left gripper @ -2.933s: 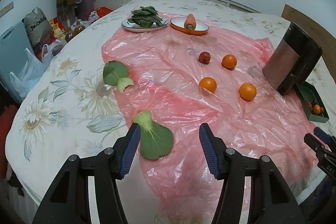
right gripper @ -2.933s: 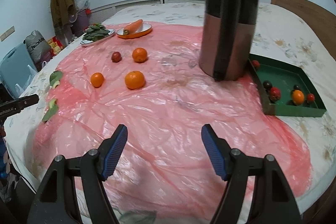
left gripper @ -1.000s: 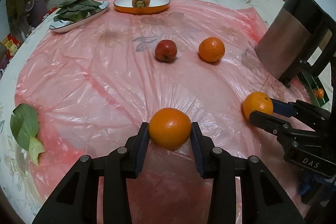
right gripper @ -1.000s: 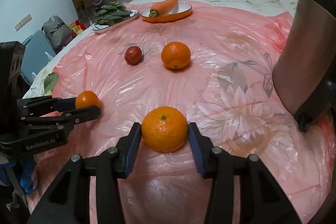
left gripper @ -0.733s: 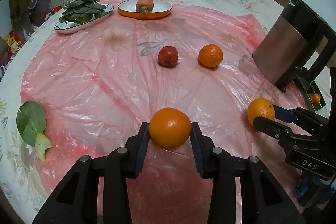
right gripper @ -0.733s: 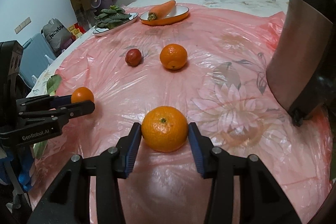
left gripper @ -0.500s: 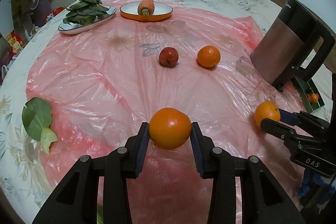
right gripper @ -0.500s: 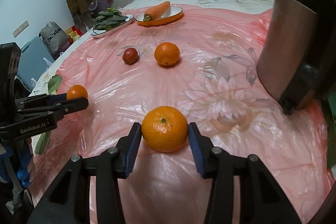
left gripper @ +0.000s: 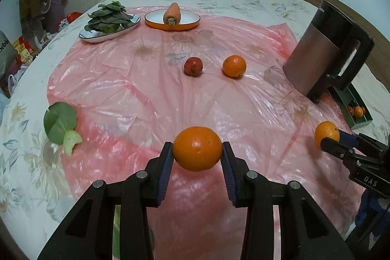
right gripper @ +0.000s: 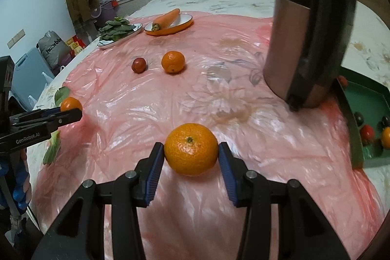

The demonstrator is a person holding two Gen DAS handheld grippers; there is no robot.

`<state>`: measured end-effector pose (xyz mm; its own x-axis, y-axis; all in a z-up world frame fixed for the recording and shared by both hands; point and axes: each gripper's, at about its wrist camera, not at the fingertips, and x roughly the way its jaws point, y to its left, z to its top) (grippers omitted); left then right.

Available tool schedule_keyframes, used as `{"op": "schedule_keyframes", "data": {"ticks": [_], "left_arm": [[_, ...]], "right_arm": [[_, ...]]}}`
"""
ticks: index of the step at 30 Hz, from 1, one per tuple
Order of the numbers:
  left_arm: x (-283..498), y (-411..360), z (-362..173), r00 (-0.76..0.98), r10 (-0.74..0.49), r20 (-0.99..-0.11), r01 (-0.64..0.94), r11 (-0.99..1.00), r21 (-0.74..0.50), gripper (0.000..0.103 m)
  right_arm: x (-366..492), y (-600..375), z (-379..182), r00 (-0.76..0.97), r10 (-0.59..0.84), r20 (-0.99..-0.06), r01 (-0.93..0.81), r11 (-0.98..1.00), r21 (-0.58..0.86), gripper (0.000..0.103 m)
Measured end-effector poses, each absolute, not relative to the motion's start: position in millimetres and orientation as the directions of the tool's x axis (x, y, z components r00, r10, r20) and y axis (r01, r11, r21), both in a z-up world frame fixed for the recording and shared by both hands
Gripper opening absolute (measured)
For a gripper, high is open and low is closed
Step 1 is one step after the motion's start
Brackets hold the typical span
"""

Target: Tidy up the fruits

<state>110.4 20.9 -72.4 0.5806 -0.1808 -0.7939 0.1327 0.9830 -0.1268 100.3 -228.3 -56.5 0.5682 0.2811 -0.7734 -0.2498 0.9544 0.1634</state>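
- The left gripper [left gripper: 197, 154] is clamped on an orange [left gripper: 197, 148], its blue pads pressed to both sides; the fruit hangs clear of the pink plastic sheet [left gripper: 136, 89] that covers the bed.
- The right gripper [right gripper: 190, 153] is likewise closed on a second orange [right gripper: 190, 149], stem end facing the camera, also lifted off the sheet.
- The likely goal is the green tray [right gripper: 354, 138] at the far right, just behind the dark jug [right gripper: 309, 40] — it already holds a few small fruits, among them a small orange one [right gripper: 386, 137].
- Still loose on the sheet: a third orange [left gripper: 234, 65] and, just beside it, a small red fruit [left gripper: 193, 66]. The carrot [left gripper: 172, 13] in its orange-rimmed dish and the plate of greens [left gripper: 109, 20] look like they belong where they are.
- To do this carry well, my advice:
  - Hold both grips steady; the round fruit is pinched at only two points and could roll out if the pads ease.
  - Take the right-hand orange round the jug rather than close past it — the jug stands between gripper and tray, and a knock could tip it.
  - Bring one orange in at a time, so the two grippers do not crowd each other over the tray.
  - Lower each orange into a bare patch of tray before letting go, away from the small fruits.
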Motion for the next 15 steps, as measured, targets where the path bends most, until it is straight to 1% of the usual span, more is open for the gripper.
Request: {"op": "schedule_keyframes", "data": {"ticks": [8,15], "left_arm": [[91,9,-64,0.577,-0.179,-0.797,0.142,0.983,-0.119,0.034],[83,-23,-54,0.575,-0.195,-0.794,0.190,0.977,-0.102,0.034]], "right_arm": [[76,-243,-52,0.580,0.274,-0.768,-0.232,0.958,0.167,0.040],[59,-269,-47,0.602,0.259,-0.756,-0.197,0.965,0.174,0.040]]}}
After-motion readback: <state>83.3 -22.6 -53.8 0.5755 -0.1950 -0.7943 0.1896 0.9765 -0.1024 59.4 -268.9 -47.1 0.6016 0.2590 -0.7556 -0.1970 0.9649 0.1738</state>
